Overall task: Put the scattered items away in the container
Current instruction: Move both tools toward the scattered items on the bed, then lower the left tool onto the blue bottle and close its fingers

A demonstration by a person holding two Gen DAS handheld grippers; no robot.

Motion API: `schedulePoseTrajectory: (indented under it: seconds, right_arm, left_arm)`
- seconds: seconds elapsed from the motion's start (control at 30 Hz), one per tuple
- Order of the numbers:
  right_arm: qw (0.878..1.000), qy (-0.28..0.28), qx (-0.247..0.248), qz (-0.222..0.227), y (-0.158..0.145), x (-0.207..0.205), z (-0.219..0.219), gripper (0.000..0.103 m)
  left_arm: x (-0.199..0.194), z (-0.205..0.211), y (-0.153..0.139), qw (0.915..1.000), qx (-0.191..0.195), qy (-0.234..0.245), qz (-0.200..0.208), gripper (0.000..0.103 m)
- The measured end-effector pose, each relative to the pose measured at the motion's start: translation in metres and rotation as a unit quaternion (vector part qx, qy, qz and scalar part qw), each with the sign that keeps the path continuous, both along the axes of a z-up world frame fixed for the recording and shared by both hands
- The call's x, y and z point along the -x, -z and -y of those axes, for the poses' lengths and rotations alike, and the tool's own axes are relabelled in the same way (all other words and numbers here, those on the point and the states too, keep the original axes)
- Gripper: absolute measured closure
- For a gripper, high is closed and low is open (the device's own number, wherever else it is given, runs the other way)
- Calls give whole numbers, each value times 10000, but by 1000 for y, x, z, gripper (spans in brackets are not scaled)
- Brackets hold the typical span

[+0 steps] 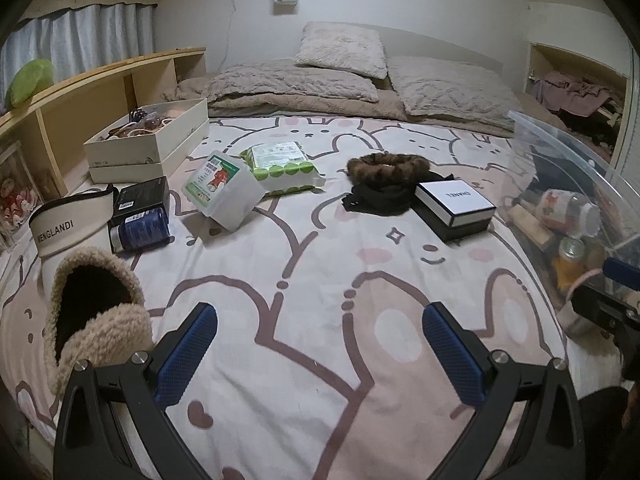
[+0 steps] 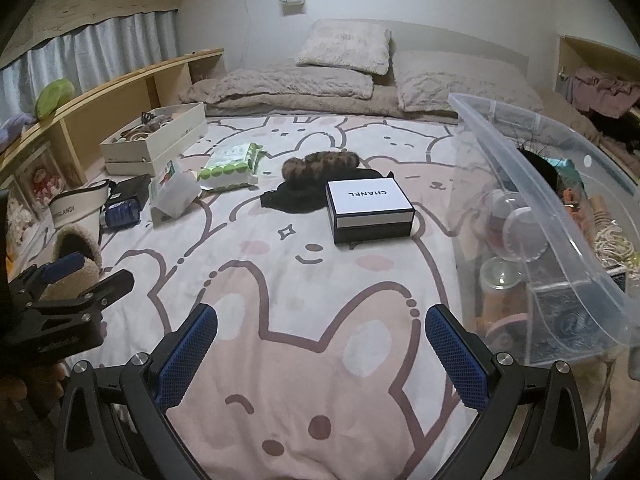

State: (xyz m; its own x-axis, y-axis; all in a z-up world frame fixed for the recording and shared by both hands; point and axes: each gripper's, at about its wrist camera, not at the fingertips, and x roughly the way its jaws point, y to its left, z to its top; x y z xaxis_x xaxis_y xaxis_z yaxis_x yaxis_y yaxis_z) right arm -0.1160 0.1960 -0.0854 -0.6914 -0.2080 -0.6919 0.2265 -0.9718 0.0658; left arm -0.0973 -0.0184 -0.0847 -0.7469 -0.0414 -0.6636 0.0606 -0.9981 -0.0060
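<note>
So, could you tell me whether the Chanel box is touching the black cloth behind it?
Touching. In the right wrist view the Chanel box sits against the black cloth, its far left corner overlapping the fabric with no bedsheet showing between them.

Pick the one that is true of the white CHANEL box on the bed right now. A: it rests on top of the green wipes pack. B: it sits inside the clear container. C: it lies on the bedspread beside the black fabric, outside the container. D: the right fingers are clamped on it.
C: the CHANEL box lies on the bedspread against the black fabric, left of the clear container.
</note>
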Motion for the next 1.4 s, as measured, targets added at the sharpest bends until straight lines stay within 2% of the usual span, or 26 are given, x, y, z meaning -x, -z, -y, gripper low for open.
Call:
schedulePoseTrajectory:
  seconds: [0.13, 0.3, 0.5, 0.77, 1.07, 1.4]
  right_arm:
    - [10000, -10, 25, 43, 1, 10, 3, 0]
    - [10000, -40, -14, 57, 2, 20, 6, 0]
    - [9999, -6, -14, 104, 3, 31, 8, 0]
    - [9996, -79, 28, 261, 11, 44, 18, 0]
    - [9991, -205, -103, 359, 17, 52, 36, 0]
    - [9980, -316, -277, 479, 24, 58, 57, 0]
  left_arm:
    - [23, 6, 5, 9997, 164, -175, 32, 0]
    - [60, 26, 19, 9982, -19, -573, 180, 0]
    - [97, 65, 35, 9916, 180, -1255, 262, 0]
    - [122, 106, 47, 9812, 452, -1837, 379, 0]
    - [155, 120, 61, 9749, 991, -1928, 506, 0]
    - [171, 151, 76, 9692, 1050, -2122, 675, 0]
